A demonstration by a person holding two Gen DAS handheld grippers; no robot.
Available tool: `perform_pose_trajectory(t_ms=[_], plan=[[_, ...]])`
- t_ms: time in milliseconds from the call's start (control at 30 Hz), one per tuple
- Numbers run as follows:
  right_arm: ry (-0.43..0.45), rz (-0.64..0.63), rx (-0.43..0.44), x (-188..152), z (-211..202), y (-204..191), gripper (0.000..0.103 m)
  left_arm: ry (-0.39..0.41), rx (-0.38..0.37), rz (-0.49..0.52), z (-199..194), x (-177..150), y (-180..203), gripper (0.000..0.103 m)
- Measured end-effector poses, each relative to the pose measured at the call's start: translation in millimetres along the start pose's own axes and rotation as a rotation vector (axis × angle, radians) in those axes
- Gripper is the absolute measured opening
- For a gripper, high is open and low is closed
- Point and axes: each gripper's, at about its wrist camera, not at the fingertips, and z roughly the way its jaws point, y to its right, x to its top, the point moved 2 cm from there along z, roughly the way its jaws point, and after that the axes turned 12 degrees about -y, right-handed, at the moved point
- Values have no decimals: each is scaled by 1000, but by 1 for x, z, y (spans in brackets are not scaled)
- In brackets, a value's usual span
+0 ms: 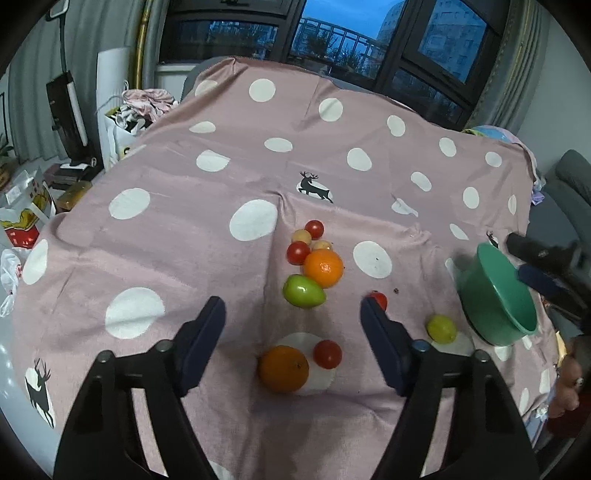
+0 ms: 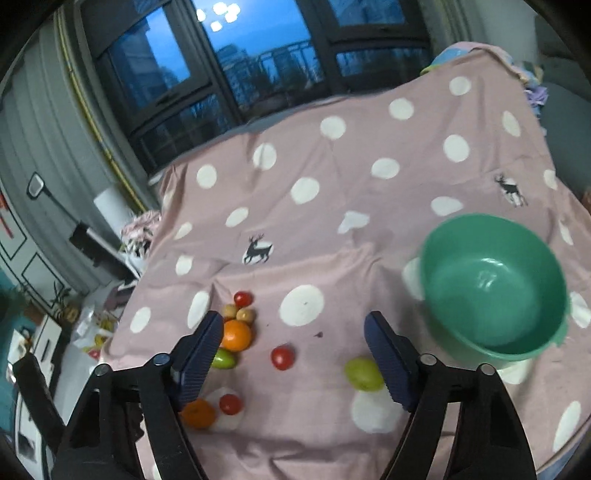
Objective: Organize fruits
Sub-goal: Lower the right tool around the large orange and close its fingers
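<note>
- Left gripper (image 1: 291, 314): jaws apart and empty, above the pink dotted cloth (image 1: 177, 229).
- Right gripper (image 2: 293, 328): jaws apart, gripping nothing.
- Green bowl (image 2: 493, 291): empty, tilted, near the cloth's right edge.
- Fruits: a cluster mid-cloth with an orange (image 1: 323, 267), a green fruit (image 1: 303, 291) and small tomatoes (image 1: 298, 252); a second orange (image 1: 283, 368) and a tomato (image 1: 327, 353) nearer the front edge; a lime (image 1: 441, 328) just beside the bowl.

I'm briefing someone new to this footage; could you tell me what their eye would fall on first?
Probably the pink polka-dot cloth covering the table, with bright fruit scattered mid-cloth: an orange beside a green fruit and small tomatoes. Next, the empty green bowl on the right side, and the dusk-blue window behind.
</note>
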Motion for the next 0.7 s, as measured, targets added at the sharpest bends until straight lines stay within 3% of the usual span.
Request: perform_pose_trajectory(t_ms=[100,233,367,533,700], plan=[[-44,-16,18,1,15,-11,66,-30,-62,-58,2,13,-7,57],[-117,-34,86,13,29,-20,58,-84,-170,-50,14,35,0,52],[-160,-17,141,22,49,-24,58,-94,-128,-29,29,50,8,45],[-268,-26,244,17,91,-35,58,-121,-81,-83,51,42,-8,33],[-347,-6,285,9,128,-48,58,-107,-103,-114,52,31,-19,32]])
